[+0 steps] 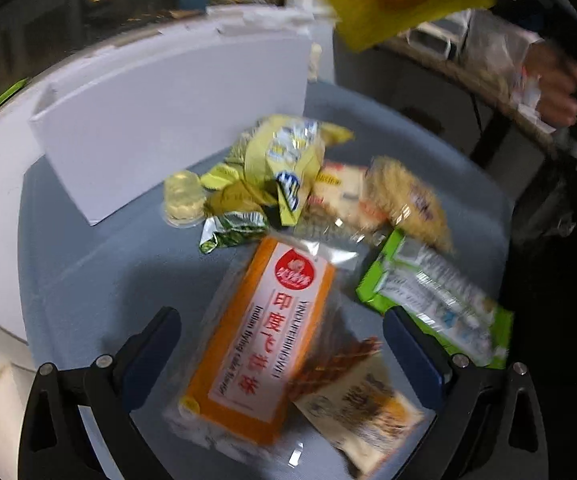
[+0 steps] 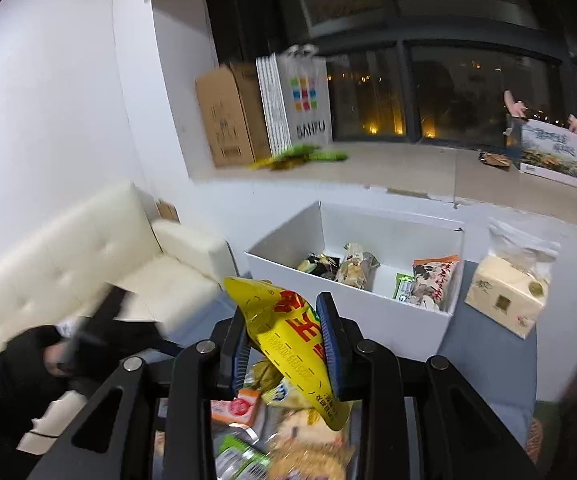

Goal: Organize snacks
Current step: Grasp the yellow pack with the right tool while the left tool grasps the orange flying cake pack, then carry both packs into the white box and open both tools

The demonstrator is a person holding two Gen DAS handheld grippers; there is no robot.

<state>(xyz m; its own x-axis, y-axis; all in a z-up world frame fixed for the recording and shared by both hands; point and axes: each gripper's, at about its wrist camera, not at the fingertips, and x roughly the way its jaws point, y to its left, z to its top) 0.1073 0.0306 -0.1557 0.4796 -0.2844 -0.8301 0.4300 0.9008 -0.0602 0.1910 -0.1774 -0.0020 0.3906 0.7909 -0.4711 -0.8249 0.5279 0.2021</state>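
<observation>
We see a grey table (image 1: 88,264), a white box (image 1: 160,120) standing on it, loose snacks (image 1: 288,184) beside it, an orange cake pack (image 1: 260,340), a tissue pack (image 2: 508,292).

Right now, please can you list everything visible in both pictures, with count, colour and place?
glossy yellow snack bag: one, yellow with red print, clamped in right gripper.
white open box: one, white, on table, several snacks inside.
orange flat cake packet: one, orange, between left gripper's open fingers.
green wrapped snack bar pack: one, green, right of it.
crumpled pale yellow wrappers: several, near the box.
beige tissue pack: one, right of box.
grey-blue table: one.
cream sofa: one, left.
left gripper: black, open.
</observation>
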